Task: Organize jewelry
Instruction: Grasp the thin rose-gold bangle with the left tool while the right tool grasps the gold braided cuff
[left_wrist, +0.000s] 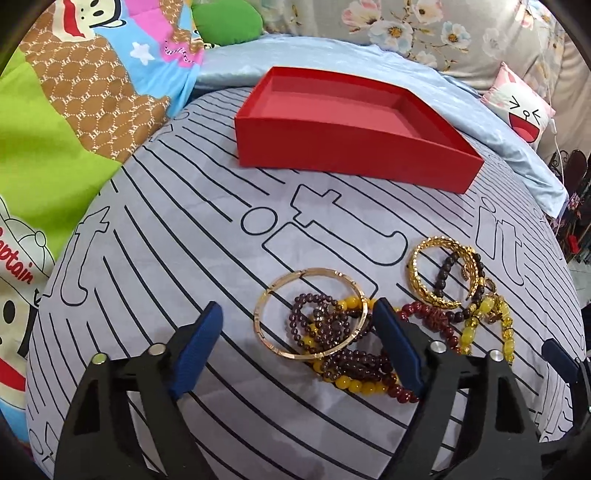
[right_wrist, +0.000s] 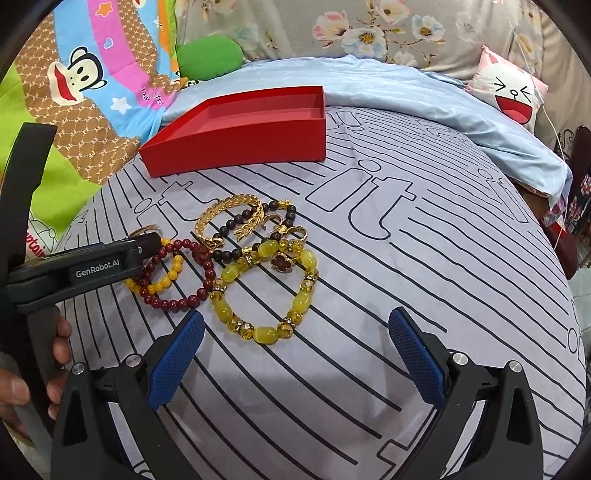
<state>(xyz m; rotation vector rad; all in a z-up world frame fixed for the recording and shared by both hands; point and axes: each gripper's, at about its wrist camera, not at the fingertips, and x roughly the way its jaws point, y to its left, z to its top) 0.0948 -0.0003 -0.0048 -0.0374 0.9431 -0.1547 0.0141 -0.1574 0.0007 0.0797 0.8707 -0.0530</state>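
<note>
The tray (left_wrist: 354, 162) was seen in plain red, the bedsheet (right_wrist: 406, 302) in grey marked with black lines. The bangle (left_wrist: 314, 314) was gold, the beads (right_wrist: 266, 291) yellow; blue pads (right_wrist: 177, 354) were borne on black fingers.

place: home bedroom, likely | evidence: bed sheet (left_wrist: 221, 424), cartoon pillow (right_wrist: 509, 96)
</note>
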